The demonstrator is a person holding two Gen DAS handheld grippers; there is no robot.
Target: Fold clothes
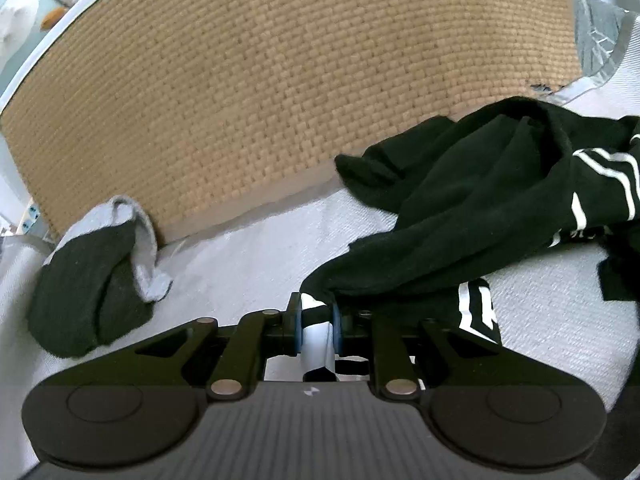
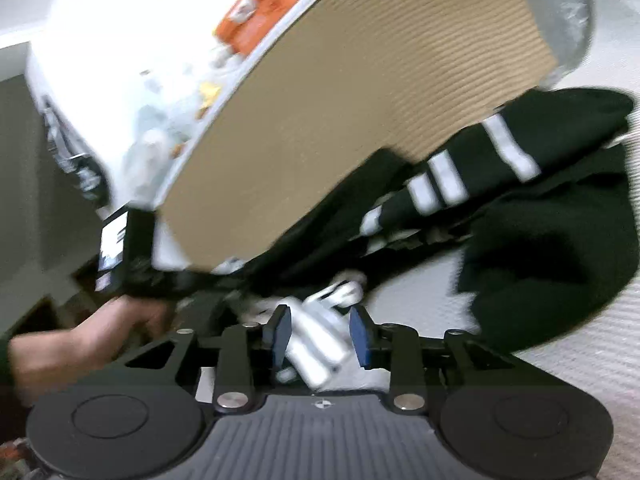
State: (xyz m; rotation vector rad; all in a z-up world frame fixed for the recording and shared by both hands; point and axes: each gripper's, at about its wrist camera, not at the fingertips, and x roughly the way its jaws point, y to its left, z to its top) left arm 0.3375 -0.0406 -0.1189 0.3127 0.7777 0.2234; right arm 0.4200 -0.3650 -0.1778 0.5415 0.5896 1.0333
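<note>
- Work surface: pale grey-white woven bedcover [image 1: 248, 256], textured, spreading under both grippers.
- Behind it, leaning up from the cover: large tan woven panel [image 1: 256, 80] with a light border, like a mat or a headboard; same panel [image 2: 360, 100] tilted in the right wrist view.
- Top left corner of the left view: white soft toys [image 1: 24, 12] with orange parts, blurred.
- Right view background: white wall, an orange case [image 2: 256, 12] beyond the panel's edge, a dark picture-frame corner at the top; all blurred.
- Black garment with white stripes [image 1: 480, 200] lying crumpled on the cover, right of centre, one part touching the foot of the panel.
- Left gripper [image 1: 316, 320]: nearly closed, blue pads pressing on a black-and-white edge of the garment, cloth pulled taut toward the heap.
- Right gripper [image 2: 320, 336]: jaws partly apart, white striped cloth of the garment [image 2: 540, 240] lying between the pads, not clamped.
- Small dark green and grey cloth [image 1: 92, 280] bunched on the cover at left, just beside the panel.
- In the right view at left: a bare hand [image 2: 100, 336] under a black device with a small screen [image 2: 116, 248].
</note>
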